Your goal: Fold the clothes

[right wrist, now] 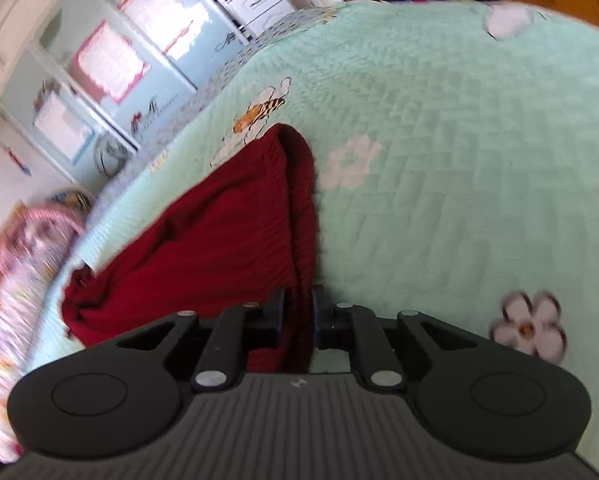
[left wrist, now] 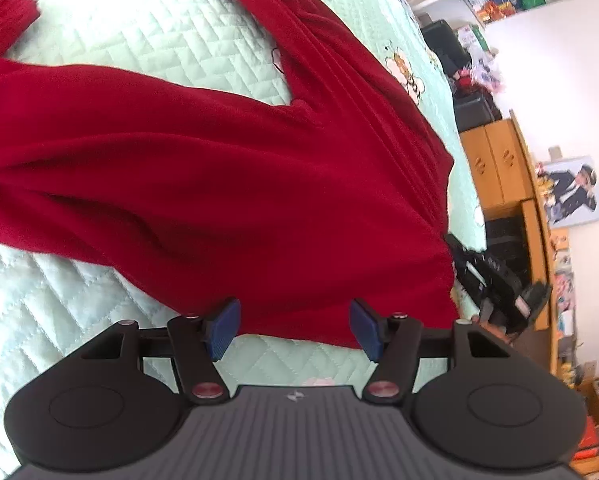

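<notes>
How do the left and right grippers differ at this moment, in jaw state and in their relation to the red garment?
The left gripper has its jaws spread wide and holds nothing; the right gripper is shut on a fold of the red garment. The left gripper's blue pads show fully, just short of the garment's edge; on the right gripper, cloth fills the gap between the fingers. Both are black, of the same build, over the mint quilted bedspread.

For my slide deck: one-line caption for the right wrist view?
Right gripper shut on a red sweater's edge, over a mint green quilted bedspread with bee and flower prints.
</notes>
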Motion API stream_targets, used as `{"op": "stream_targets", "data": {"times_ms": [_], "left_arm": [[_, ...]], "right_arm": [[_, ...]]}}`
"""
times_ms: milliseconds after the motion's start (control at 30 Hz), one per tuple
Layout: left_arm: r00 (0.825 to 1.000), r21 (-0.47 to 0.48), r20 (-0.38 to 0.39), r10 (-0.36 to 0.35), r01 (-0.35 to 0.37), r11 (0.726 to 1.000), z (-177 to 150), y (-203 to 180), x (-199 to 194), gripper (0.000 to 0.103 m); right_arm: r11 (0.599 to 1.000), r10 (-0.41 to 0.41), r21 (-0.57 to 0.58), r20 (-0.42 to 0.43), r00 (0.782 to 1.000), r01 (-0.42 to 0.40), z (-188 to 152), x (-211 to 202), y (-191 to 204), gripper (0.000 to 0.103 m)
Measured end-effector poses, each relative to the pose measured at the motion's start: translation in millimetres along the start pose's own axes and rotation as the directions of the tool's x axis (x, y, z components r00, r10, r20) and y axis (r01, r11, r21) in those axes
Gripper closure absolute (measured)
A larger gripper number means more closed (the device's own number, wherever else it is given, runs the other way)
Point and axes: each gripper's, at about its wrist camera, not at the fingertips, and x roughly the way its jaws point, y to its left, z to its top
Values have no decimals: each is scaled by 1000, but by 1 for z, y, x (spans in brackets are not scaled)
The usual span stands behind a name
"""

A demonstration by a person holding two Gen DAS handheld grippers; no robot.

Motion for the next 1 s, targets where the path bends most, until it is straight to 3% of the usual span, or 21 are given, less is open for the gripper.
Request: {"op": "stream_targets", "data": {"times_ms": [100, 300, 400, 467, 633, 667, 800, 867, 1000], "left_arm": [[1000, -11, 8, -5, 5, 1000, -5, 1, -8, 40], [1000, -27, -3, -4, 4, 1000, -16, 8, -23, 40], [1000, -49, -2, 2, -2, 999, -21, 11, -26, 40], [1000, -70, -1, -2, 2, 998, -24, 14, -28, 40], [1000, -74, 0, 4, -4, 997, -29, 12, -30, 40], [1000, -74, 0, 7, -7, 997, -30, 12, -30, 40], [1000, -83, -1, 19, -19, 996, -32, 10, -28, 40], [1000, -85, -2, 25, -25, 996, -32, 10, -28, 40], [999, -76, -8, 40, -40, 996, -32, 7, -27, 40]], "right_arm": [[997, 43, 60, 34, 998, -45, -13, -39, -2, 78], [976, 75, 204, 2, 997, -74, -56, -97, -12, 65], [946, 133, 304, -50, 990, -112, -74, -91, -15, 61], [936, 125, 340, -89, 988, -88, -82, -77, -11, 60], [879, 143, 466, -46, 989, -105, -92, -51, -11, 60], [872, 140, 478, -34, 989, -107, -93, -49, -11, 61], [851, 149, 506, 20, 989, -139, -97, -43, -18, 92], [856, 154, 492, 47, 987, -157, -99, -46, -23, 93], [903, 55, 422, 76, 996, -82, -89, -79, -21, 93]]}}
